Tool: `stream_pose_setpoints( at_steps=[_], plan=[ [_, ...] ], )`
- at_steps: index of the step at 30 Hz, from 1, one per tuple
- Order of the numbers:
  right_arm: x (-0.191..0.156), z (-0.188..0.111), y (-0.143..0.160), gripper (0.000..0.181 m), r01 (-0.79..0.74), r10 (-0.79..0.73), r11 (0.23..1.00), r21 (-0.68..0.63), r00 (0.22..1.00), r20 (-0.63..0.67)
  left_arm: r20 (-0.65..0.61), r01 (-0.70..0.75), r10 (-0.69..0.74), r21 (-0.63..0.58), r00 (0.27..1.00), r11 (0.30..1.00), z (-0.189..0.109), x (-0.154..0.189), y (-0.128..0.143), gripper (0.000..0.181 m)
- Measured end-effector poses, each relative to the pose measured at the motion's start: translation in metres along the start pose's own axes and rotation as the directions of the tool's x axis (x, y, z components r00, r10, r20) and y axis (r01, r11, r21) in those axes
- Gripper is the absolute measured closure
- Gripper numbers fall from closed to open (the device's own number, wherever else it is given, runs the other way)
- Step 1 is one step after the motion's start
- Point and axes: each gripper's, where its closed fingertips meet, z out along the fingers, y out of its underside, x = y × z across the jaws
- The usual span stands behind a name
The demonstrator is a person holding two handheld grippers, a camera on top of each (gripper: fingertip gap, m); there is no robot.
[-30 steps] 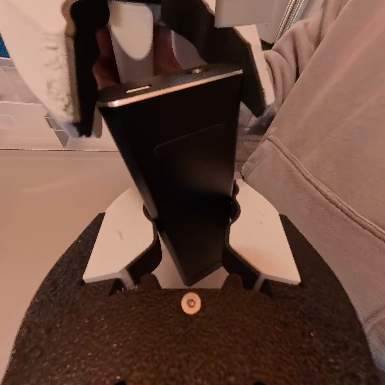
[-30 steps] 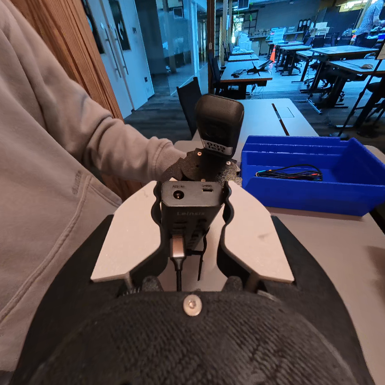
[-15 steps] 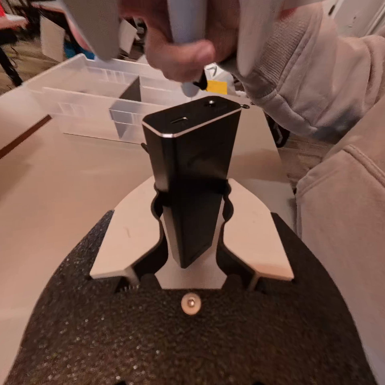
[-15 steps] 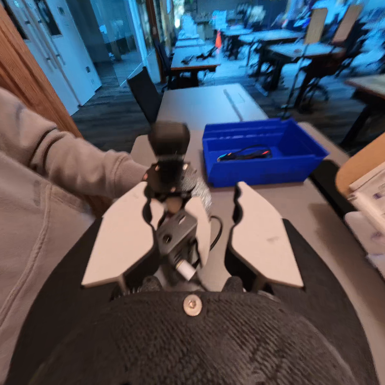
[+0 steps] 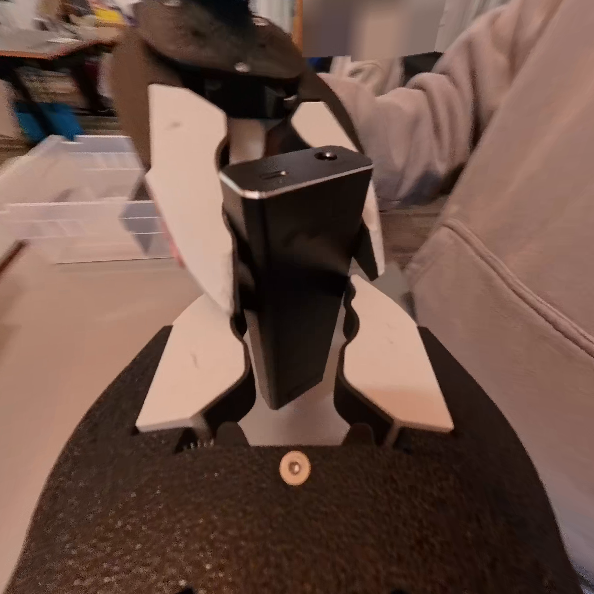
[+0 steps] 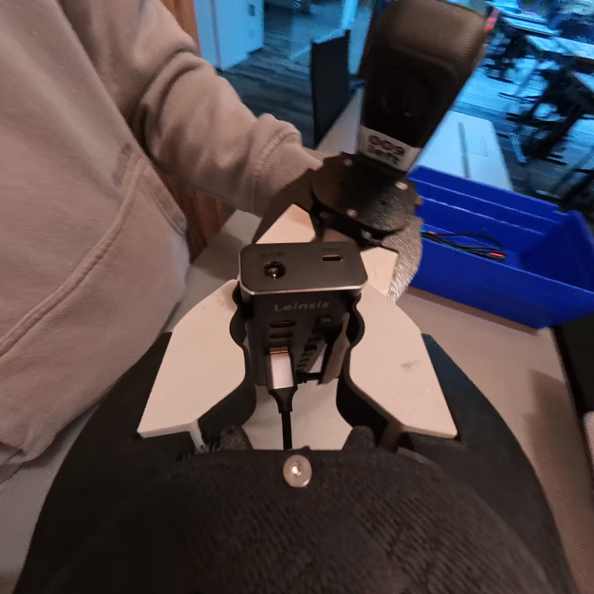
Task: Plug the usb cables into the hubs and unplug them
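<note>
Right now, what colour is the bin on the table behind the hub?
The bin is bright blue, with thin dark cables lying inside. It shows best in the right wrist view.

Left view light: I read it as warm and dim, pinkish on the table (image 5: 64, 337).
Right view light: cooler, with a blue cast over the far room.
Glare: a thin bright line on the hub (image 5: 295, 257) top edge; its dark face gives me little detail.
Blur: motion smear on the clear organizer (image 5: 74, 205) and the far gripper; the blue bin (image 6: 514, 273) is soft.
Distortion: wide-angle bending toward the edges of both views.
</note>
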Motion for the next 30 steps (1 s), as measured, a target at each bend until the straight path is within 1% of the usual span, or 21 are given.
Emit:
stream_pose_setpoints(
  at_steps=[1,2,3,5,6,8,10,12,15,17,19,20,21,22,23,24,26,27,28,29,30],
  plan=[
    [0.010,-0.005,-0.001,0.119,0.003,-0.004,1.000,-0.015,0.997,-0.072,0.090,0.010,-0.011,0.017,0.996,1.000,-0.005,-0.011,-0.003,0.119],
    [0.020,-0.010,-0.003,0.120,-0.010,0.007,1.000,-0.023,0.991,-0.137,0.152,0.018,-0.023,0.034,0.988,0.999,-0.010,-0.018,-0.005,0.112],
    [0.026,-0.016,-0.004,0.119,-0.037,0.033,0.999,-0.025,0.985,-0.170,0.187,0.018,-0.025,0.039,0.982,0.999,-0.013,-0.020,-0.005,0.108],
    [0.039,-0.024,-0.010,0.119,-0.105,0.101,0.994,-0.002,0.962,-0.254,0.257,0.006,-0.011,0.022,0.966,1.000,-0.015,-0.025,-0.001,0.109],
    [0.041,-0.024,-0.012,0.119,-0.113,0.107,0.994,-0.004,0.956,-0.274,0.274,-0.003,0.003,-0.001,0.962,1.000,-0.013,-0.025,0.002,0.107],
    [0.039,-0.017,-0.011,0.119,-0.138,0.125,0.990,-0.030,0.955,-0.270,0.316,-0.015,0.021,-0.022,0.948,1.000,-0.009,-0.029,0.002,0.110],
    [0.038,-0.008,-0.010,0.119,-0.151,0.135,0.988,-0.039,0.955,-0.265,0.310,0.003,0.002,-0.014,0.951,1.000,-0.005,-0.029,0.000,0.116],
    [0.036,-0.002,-0.008,0.120,-0.141,0.126,0.989,-0.040,0.956,-0.265,0.311,0.025,-0.018,-0.017,0.950,1.000,-0.002,-0.030,0.003,0.114],
    [0.034,-0.001,-0.002,0.120,-0.139,0.118,0.988,-0.061,0.957,-0.267,0.314,0.041,-0.025,-0.042,0.949,0.998,0.001,-0.030,0.011,0.116],
    [0.033,0.001,0.005,0.119,-0.130,0.097,0.986,-0.102,0.955,-0.280,0.305,0.043,-0.023,-0.058,0.952,0.997,0.003,-0.030,0.019,0.117],
    [0.030,0.000,0.012,0.120,-0.148,0.104,0.978,-0.149,0.957,-0.270,0.291,0.042,-0.028,-0.042,0.956,0.998,0.006,-0.028,0.025,0.117],
    [0.030,-0.006,0.011,0.118,-0.155,0.104,0.976,-0.153,0.949,-0.299,0.289,0.053,-0.044,-0.023,0.956,0.998,0.006,-0.028,0.026,0.117],
    [0.033,-0.016,0.006,0.113,-0.159,0.102,0.979,-0.130,0.927,-0.362,0.297,0.060,-0.059,0.004,0.953,0.998,0.003,-0.029,0.027,0.117],
    [0.033,-0.027,0.002,0.115,-0.176,0.125,0.980,-0.090,0.905,-0.407,0.303,0.068,-0.076,0.036,0.950,0.997,-0.001,-0.030,0.028,0.118],
    [0.027,-0.037,-0.001,0.115,-0.217,0.181,0.975,-0.039,0.888,-0.422,0.309,0.077,-0.096,0.073,0.946,0.994,-0.006,-0.031,0.027,0.118],
    [0.021,-0.045,0.001,0.114,-0.289,0.268,0.957,0.015,0.865,-0.424,0.316,0.083,-0.115,0.113,0.942,0.990,-0.011,-0.033,0.025,0.118],
    [0.012,-0.054,0.016,0.113,-0.463,0.453,0.882,0.088,0.784,-0.425,0.313,0.076,-0.125,0.164,0.942,0.983,-0.019,-0.032,0.021,0.118],
    [0.011,-0.058,0.027,0.115,-0.540,0.528,0.834,0.114,0.722,-0.448,0.322,0.064,-0.114,0.160,0.940,0.985,-0.021,-0.033,0.021,0.118],
    [0.011,-0.060,0.037,0.121,-0.612,0.599,0.778,0.143,0.653,-0.464,0.332,0.044,-0.089,0.141,0.939,0.989,-0.022,-0.033,0.021,0.118],
    [0.009,-0.059,0.044,0.124,-0.671,0.667,0.719,0.182,0.592,-0.453,0.338,0.016,-0.056,0.120,0.939,0.993,-0.021,-0.032,0.022,0.118],
    [0.006,-0.056,0.045,0.125,-0.715,0.730,0.661,0.229,0.542,-0.416,0.345,-0.008,-0.028,0.104,0.938,0.995,-0.021,-0.032,0.022,0.118]
  ],
)
